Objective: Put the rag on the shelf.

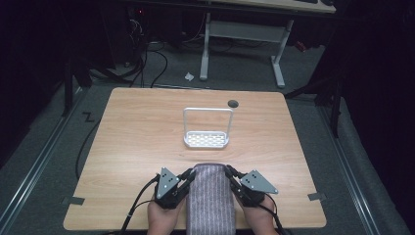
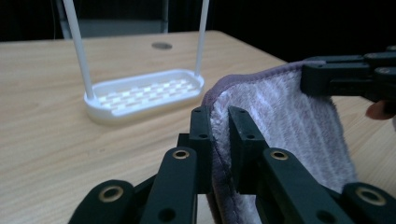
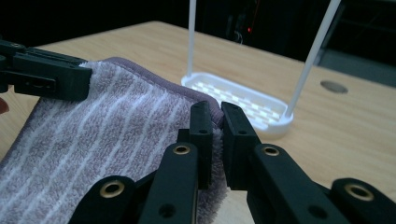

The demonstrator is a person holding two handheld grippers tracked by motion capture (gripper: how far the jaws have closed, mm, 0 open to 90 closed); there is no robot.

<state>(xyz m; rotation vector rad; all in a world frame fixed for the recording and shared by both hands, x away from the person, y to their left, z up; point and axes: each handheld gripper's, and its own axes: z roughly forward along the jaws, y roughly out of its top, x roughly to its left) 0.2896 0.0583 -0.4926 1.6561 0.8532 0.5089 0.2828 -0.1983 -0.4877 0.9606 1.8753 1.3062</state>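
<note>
A purple towel with thin white stripes (image 1: 210, 196) hangs stretched between my two grippers at the table's near edge. My left gripper (image 1: 188, 175) pinches the towel's far left corner (image 2: 219, 135), pads pressed on the cloth. On the far right corner (image 3: 215, 119) my right gripper (image 1: 229, 172) is shut the same way. Across the towel, the left gripper view shows the right gripper (image 2: 350, 77), and the right gripper view shows the left gripper (image 3: 44, 77). A white rack with a tall hoop handle (image 1: 207, 128) stands mid-table beyond the towel; its slotted base (image 2: 144, 93) (image 3: 238, 100) lies just past the towel's far edge.
The wooden table (image 1: 137, 142) has a round dark cable hole (image 1: 233, 103) behind the rack. Grey tape tabs sit at the near left (image 1: 73, 200) and near right (image 1: 317, 196) edges. A white desk frame (image 1: 242, 46) stands on the floor beyond.
</note>
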